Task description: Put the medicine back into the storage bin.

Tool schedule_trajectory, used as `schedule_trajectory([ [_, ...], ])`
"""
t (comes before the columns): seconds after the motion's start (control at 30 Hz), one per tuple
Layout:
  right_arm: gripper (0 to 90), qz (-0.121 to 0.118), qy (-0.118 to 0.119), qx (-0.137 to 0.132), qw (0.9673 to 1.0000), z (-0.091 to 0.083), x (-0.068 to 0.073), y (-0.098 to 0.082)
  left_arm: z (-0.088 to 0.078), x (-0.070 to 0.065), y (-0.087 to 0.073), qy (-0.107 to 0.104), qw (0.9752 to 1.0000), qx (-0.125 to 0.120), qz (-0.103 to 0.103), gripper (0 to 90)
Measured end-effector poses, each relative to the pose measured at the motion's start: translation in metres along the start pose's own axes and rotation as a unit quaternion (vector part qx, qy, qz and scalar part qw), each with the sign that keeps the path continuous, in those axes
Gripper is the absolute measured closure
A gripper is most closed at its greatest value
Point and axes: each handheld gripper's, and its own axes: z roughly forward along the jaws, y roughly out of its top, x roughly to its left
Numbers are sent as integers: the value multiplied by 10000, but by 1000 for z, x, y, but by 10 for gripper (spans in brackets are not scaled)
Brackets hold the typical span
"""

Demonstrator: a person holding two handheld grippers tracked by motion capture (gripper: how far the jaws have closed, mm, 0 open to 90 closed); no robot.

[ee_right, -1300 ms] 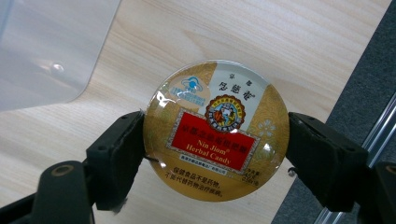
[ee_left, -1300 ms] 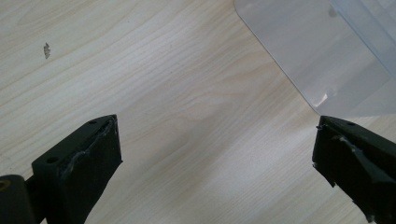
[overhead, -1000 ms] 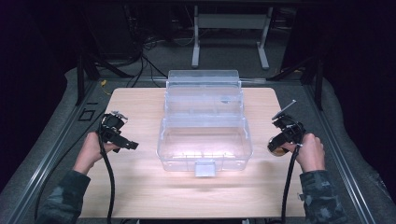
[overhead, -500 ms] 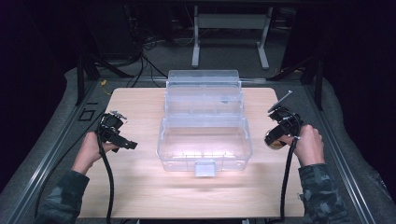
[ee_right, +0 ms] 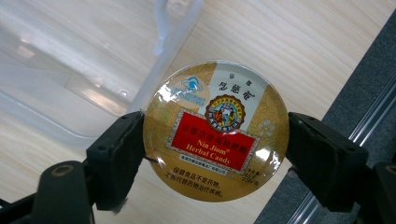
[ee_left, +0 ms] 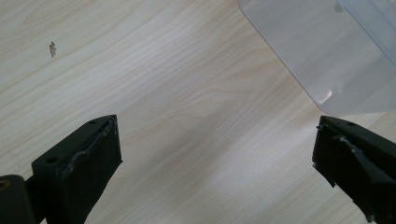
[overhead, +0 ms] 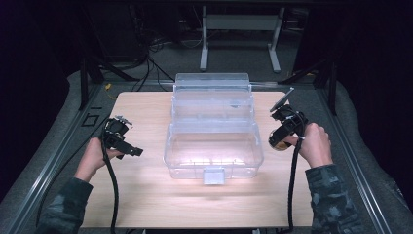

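Right claw (ee_right: 215,154) grips round candy tin (ee_right: 215,131) edge-on, beside open clear box (overhead: 213,146).
Left claw (ee_left: 215,158) wide, empty, over surface (overhead: 146,195). Tin looks light, stiff, glossy; probably slippery, so rim grip is best.

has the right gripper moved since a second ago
Yes. In the high view the right gripper, shut on the candy tin, has shifted inward toward the clear box, narrowing the gap to its right wall.
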Motion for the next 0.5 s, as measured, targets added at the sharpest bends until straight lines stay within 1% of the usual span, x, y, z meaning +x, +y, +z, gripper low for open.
schedule_trajectory([
  [0.1,213,-50,-16,-25,10000,-1,5,5,0,0,0,-10,10000,-7,-11,13],
  [0.2,213,-147,30,-39,9999,-3,11,10,1,0,0,-2,10000,2,-10,13],
  [0.4,213,-403,63,-94,9991,-6,29,22,1,0,-1,-33,10000,20,-3,14],
  [0.43,213,-429,128,-94,9990,-6,32,24,1,0,-1,-34,10000,19,-7,14],
  [0.47,213,-468,123,-80,9988,-5,35,25,1,1,-1,-41,10000,12,-6,14],
  [0.5,213,-526,-65,-33,9986,-5,39,27,1,1,-1,-42,10000,16,-8,14],
])
